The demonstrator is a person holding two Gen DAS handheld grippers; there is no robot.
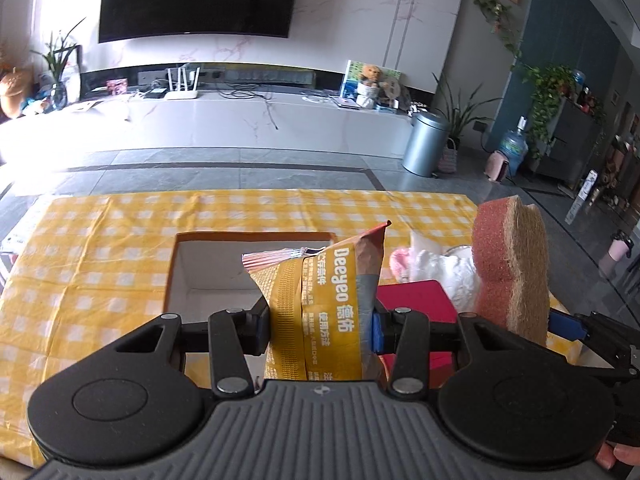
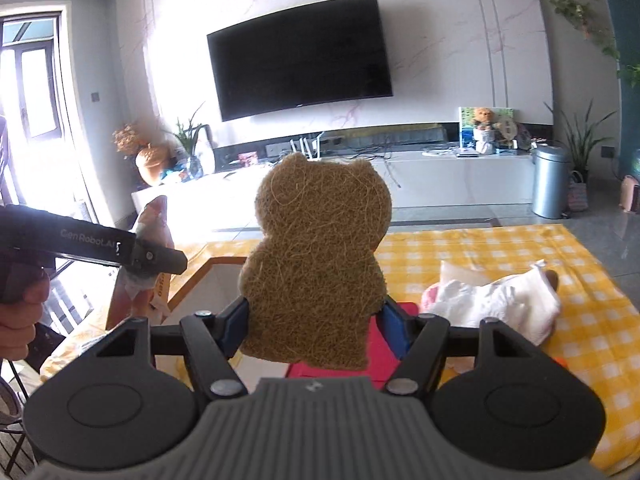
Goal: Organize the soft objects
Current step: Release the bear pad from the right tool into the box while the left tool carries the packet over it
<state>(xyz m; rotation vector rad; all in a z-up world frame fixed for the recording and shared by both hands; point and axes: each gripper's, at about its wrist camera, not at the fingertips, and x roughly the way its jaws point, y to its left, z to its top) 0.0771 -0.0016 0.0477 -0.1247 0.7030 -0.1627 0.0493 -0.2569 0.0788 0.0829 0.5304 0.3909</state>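
My left gripper (image 1: 320, 330) is shut on an orange and grey Deeyeo packet (image 1: 326, 312) and holds it upright above the near edge of an open orange-rimmed box (image 1: 256, 236). My right gripper (image 2: 314, 332) is shut on a bear-shaped sponge (image 2: 320, 264), brown fibre on one face and red on the other, held upright above the table. The sponge also shows at the right of the left wrist view (image 1: 508, 264). The left gripper and packet show at the left of the right wrist view (image 2: 148, 258).
A yellow checked cloth (image 1: 100, 264) covers the table. A red flat object (image 1: 416, 300) lies under the grippers. A white and pink soft bundle (image 2: 496, 304) lies to the right. Beyond the table are floor, a TV cabinet and a metal bin (image 1: 424, 144).
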